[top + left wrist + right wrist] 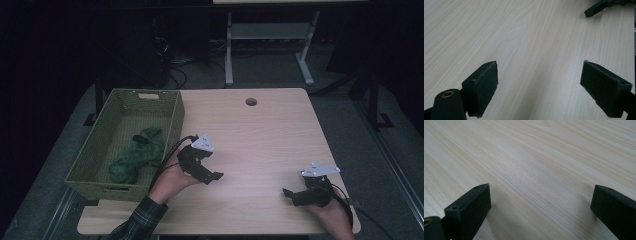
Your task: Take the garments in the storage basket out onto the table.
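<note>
A green cloth lies bunched in a woven green basket on the left part of the wooden table. My left gripper hovers just right of the basket, near the table's middle, and points right. Its jaws stand wide apart in the left gripper view, with bare wood between the pads. My right gripper rests low near the front right corner and points left. It is open too, with nothing between its fingers. One of its jaw tips shows in the left gripper view.
A round cable hole sits near the table's far edge. Beyond the table stand the white legs of another desk, with cables on the dark floor. A plaid sleeve comes in at the bottom left.
</note>
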